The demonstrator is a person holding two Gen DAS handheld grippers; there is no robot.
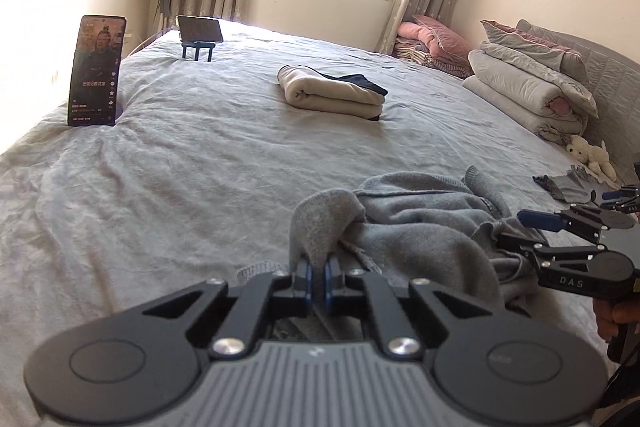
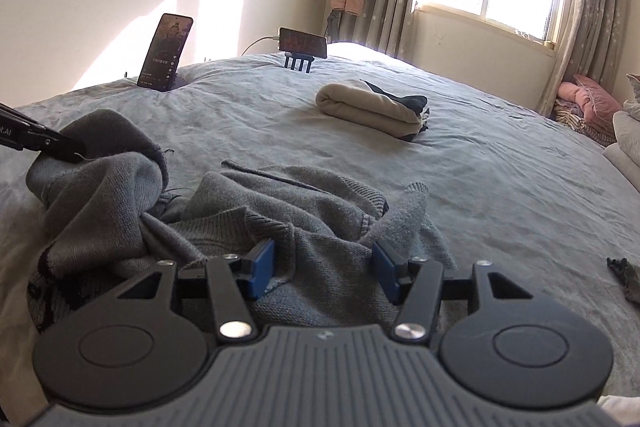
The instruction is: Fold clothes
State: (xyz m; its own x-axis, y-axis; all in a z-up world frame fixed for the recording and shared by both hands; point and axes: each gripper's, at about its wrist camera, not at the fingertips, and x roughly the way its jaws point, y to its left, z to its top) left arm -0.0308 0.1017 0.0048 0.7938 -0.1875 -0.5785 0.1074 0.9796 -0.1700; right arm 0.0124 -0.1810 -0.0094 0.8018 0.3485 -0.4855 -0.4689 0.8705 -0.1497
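A crumpled grey knit sweater (image 1: 420, 227) (image 2: 260, 203) lies on the near part of the bed (image 1: 200, 167) (image 2: 480, 167). My left gripper (image 1: 318, 279) is shut on a raised fold of it, and the cloth stands up between the blue pads. In the right wrist view that gripper (image 2: 74, 150) comes in from the left edge, pinching the sweater's lifted end. My right gripper (image 2: 324, 269) (image 1: 524, 231) is open just over the sweater's near edge; the knit lies under and between its pads without being pinched. A folded cream and dark garment (image 1: 336, 93) (image 2: 372, 109) rests mid-bed.
A lit phone (image 1: 96, 71) (image 2: 165, 53) stands at the bed's left edge, a second phone on a stand (image 1: 200, 29) (image 2: 302, 43) farther back. Folded quilts (image 1: 528, 83), pink pillows (image 1: 432, 39) and a white plush toy (image 1: 588, 153) line the right side. A small grey item (image 1: 560, 185) (image 2: 626, 275) lies nearby.
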